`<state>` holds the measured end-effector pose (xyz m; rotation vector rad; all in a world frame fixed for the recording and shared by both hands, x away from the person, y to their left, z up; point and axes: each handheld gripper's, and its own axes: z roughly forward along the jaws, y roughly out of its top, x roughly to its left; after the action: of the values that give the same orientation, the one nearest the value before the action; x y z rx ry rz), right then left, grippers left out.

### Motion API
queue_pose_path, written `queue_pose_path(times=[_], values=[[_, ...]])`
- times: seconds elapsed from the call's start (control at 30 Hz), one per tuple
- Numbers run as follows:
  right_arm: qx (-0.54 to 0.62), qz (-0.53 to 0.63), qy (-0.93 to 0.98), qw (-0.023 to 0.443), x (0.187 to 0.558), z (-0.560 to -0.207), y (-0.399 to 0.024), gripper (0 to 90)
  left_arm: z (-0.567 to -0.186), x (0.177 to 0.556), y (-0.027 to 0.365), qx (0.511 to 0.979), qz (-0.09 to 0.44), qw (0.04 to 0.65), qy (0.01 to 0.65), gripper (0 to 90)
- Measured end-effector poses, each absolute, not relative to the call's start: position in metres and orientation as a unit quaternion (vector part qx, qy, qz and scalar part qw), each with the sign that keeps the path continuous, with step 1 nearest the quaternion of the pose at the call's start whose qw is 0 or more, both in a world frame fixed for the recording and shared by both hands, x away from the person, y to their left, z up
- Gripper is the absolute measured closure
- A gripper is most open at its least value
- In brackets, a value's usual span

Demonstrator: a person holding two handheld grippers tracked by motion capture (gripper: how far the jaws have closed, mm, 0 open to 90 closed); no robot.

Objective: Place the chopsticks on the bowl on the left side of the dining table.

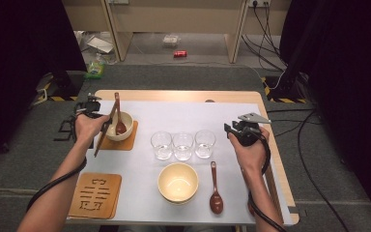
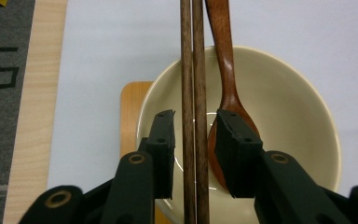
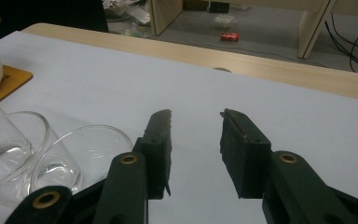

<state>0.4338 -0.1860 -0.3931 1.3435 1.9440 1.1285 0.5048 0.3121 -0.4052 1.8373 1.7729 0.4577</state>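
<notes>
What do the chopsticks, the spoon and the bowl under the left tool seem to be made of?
Chopsticks: probably dark wood, matte, with fine lengthwise grain. Spoon: likely wood too, reddish brown and smoother, with a slight sheen. Bowl: cream, even and smooth; ceramic or plastic, the look leaves it open.

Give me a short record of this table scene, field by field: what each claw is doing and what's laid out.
left claw: open, astride the chopsticks, pads not pressing
chopsticks: lie across the far bowl on a mat
far bowl: holds a wooden spoon
right claw: open, empty, above the white sheet
glasses: three in a row
near bowl: empty, second spoon beside it
spare mat: near left
</notes>
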Motion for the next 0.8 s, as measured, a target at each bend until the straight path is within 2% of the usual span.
queue_pose_path(times=[0.13, 0.37, 0.8], values=[[0.495, 0.417, 0.717, 0.259, 0.433, -0.392, -0.187, 63.3, -0.398, 0.494, 0.319, 0.686, 0.174, 0.289, 0.645, 68.6], [0.499, 0.414, 0.716, 0.26, 0.43, -0.393, -0.192, 63.8, -0.396, 0.468, 0.342, 0.702, 0.184, 0.3, 0.619, 89.8], [0.506, 0.414, 0.711, 0.259, 0.424, -0.396, -0.2, 63.6, -0.417, 0.43, 0.355, 0.741, 0.17, 0.28, 0.586, 90.0]])
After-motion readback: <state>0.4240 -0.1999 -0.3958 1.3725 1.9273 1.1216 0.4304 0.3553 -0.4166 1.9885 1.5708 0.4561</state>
